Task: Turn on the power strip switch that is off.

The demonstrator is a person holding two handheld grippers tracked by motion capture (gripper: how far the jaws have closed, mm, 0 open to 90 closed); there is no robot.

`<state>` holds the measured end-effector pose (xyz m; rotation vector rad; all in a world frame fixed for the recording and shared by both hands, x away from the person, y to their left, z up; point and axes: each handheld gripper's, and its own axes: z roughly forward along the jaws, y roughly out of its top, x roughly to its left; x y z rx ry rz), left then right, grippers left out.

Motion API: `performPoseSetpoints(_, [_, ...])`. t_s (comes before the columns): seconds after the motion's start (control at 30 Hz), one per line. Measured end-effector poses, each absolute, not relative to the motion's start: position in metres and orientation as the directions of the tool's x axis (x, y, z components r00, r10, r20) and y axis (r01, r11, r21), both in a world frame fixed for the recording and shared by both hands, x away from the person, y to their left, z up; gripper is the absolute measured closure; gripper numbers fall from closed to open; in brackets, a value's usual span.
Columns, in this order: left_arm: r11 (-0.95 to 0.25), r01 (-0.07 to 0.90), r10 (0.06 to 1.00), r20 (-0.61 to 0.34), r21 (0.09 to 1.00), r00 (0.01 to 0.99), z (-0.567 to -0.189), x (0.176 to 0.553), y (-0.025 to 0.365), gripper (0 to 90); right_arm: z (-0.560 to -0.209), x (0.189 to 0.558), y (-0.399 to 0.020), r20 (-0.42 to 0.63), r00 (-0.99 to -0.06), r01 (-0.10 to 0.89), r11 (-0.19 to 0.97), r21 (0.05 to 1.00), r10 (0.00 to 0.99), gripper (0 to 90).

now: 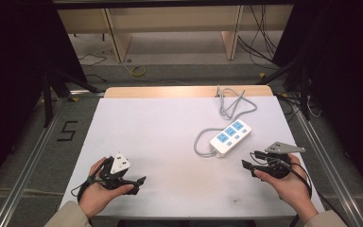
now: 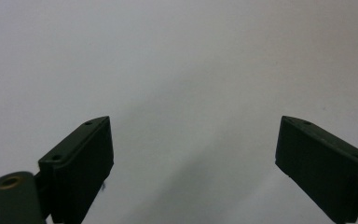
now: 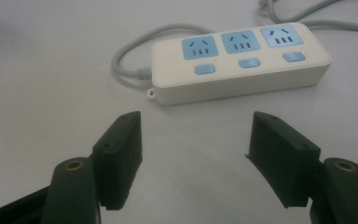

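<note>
both tools gape wide, empty; right tool (image 3: 193, 140) faces power strip (image 3: 240, 60).

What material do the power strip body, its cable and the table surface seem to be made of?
Power strip: likely hard plastic, smooth white with a soft sheen, blue socket faces and buttons.
Cable: probably rubber or PVC sheath, grey, matte, bending in loose loops.
Table surface: matte white, perhaps laminate or a sheet; unclear.

A white power strip (image 1: 230, 137) with three blue sockets lies flat, its grey cord (image 1: 203, 142) looping behind.
</note>
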<state>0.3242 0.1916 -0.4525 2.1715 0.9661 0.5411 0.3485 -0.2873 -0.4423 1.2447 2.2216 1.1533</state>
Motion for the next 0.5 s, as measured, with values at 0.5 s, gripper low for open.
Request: performPoseSetpoints(0.5, [-0.484,0.474,0.763,0.088,0.736,0.641,-0.4527,0.3241,0.1889,11.0,-0.4436,0.3464,-0.2905,0.087,-0.548,0.54,0.272,0.796,0.832,34.3])
